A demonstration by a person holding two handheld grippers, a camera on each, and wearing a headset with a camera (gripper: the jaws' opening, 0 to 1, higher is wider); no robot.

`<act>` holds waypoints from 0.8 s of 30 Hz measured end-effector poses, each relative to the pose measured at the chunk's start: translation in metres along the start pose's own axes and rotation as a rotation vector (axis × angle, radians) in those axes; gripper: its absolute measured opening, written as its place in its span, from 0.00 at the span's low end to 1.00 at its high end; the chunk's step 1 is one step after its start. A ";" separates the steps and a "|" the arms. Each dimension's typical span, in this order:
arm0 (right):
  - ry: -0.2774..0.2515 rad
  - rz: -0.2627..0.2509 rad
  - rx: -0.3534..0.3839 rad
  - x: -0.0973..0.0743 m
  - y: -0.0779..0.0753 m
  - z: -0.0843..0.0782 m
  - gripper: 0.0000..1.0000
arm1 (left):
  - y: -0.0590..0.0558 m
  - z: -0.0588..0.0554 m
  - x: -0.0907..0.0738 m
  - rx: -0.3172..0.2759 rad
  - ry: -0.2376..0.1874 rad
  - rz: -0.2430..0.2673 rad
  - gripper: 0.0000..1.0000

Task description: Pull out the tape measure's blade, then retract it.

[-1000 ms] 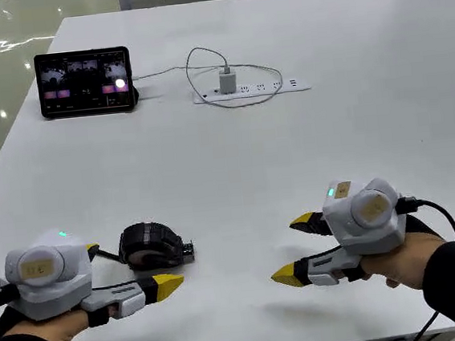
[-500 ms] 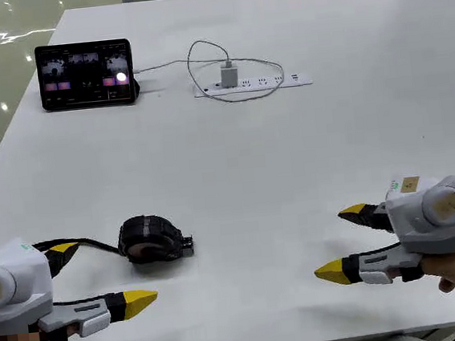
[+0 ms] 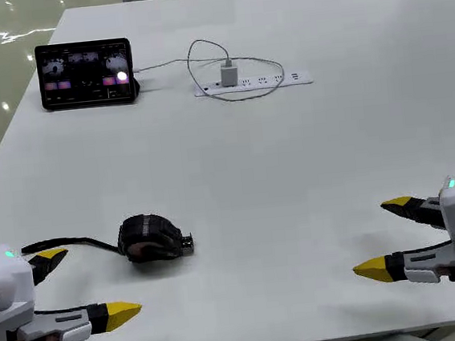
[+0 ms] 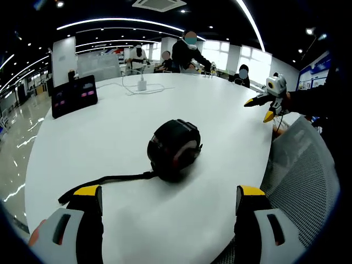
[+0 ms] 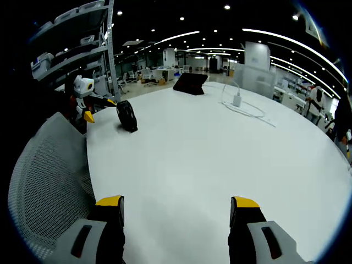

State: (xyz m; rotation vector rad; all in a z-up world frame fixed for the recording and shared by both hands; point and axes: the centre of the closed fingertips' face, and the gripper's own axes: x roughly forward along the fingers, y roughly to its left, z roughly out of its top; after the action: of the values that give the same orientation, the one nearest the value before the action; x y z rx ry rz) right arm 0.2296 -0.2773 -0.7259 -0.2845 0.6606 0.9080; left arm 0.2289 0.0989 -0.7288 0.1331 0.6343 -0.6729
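Observation:
A black tape measure (image 3: 150, 239) lies on the white table (image 3: 277, 182) near the front left, its blade in and a black wrist strap trailing to the left. In the left gripper view the tape measure (image 4: 174, 148) sits a short way ahead of the jaws. My left gripper (image 3: 85, 285) stands open at the front left corner, apart from the tape measure, holding nothing. At the front right edge my right gripper (image 3: 388, 235) is open and holds nothing. The right gripper view has the tape measure (image 5: 127, 115) far off beside the left gripper (image 5: 87, 101).
A tablet (image 3: 85, 74) with a lit screen stands at the back left. A white power strip (image 3: 253, 84) with a charger and looped cable lies at the back centre. People stand beyond the table in the left gripper view.
Both grippers have drawn back and outward toward the table's front corners, away from the tape measure. The tape measure stays where it was. The camera has shifted slightly.

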 end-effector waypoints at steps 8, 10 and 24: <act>0.015 -0.009 -0.006 -0.011 -0.004 -0.011 0.92 | 0.009 0.003 -0.002 0.014 0.004 0.006 0.99; 0.013 0.005 -0.028 -0.011 -0.003 -0.012 0.94 | 0.009 0.004 -0.003 0.018 0.003 0.007 0.99; 0.006 0.006 -0.003 -0.022 -0.010 -0.014 0.99 | 0.012 0.005 -0.006 0.044 0.025 -0.008 0.99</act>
State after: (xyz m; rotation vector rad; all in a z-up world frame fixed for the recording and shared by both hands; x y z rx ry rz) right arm 0.2217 -0.3040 -0.7234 -0.2882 0.6662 0.9138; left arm 0.2349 0.1096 -0.7228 0.1803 0.6447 -0.6944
